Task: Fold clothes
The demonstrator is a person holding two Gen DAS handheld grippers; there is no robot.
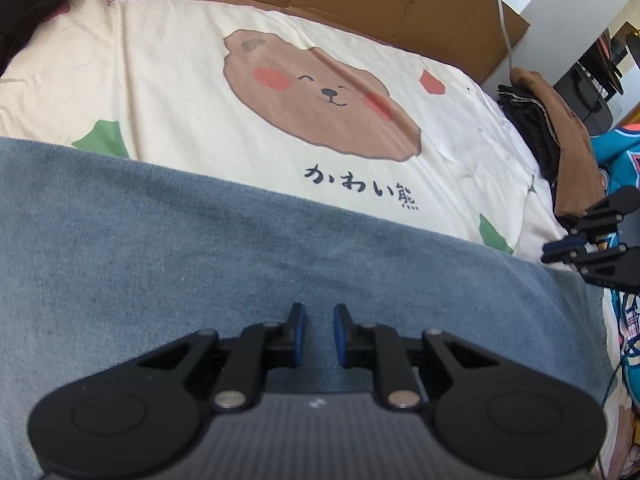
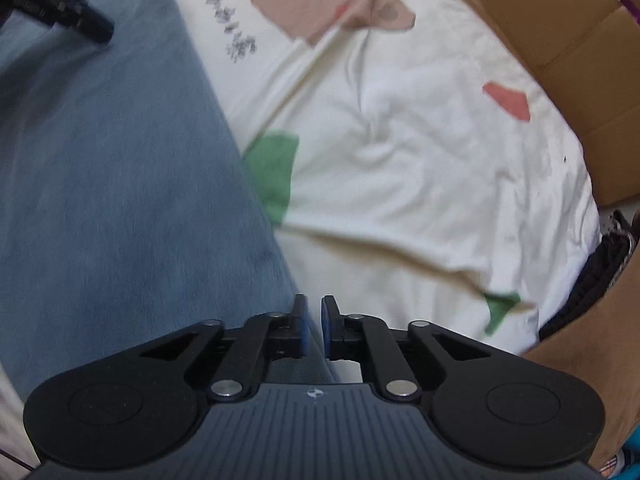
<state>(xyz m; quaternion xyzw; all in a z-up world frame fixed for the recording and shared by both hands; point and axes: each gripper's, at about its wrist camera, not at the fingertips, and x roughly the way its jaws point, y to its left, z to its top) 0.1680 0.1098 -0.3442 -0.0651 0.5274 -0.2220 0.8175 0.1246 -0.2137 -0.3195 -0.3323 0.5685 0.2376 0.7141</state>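
Hovering slightly parted over blue denim, both grippers' fingers face bedding printed "かわい熊".

The left black two-finger gripper with blue pads hangs low and points forward, its jaws standing a little apart with a narrow gap between the pads and nothing caught in it. Its linkage arms fold in symmetrically toward the ribbed grey body behind. The right black two-finger gripper with blue pads is posed much the same, jaws nearly together but with a slim gap showing, nothing pinched. From the left camera the right gripper shows at the far right edge, fingers pointing leftward; from the right camera the left one's dark finger juts in at the upper left corner.
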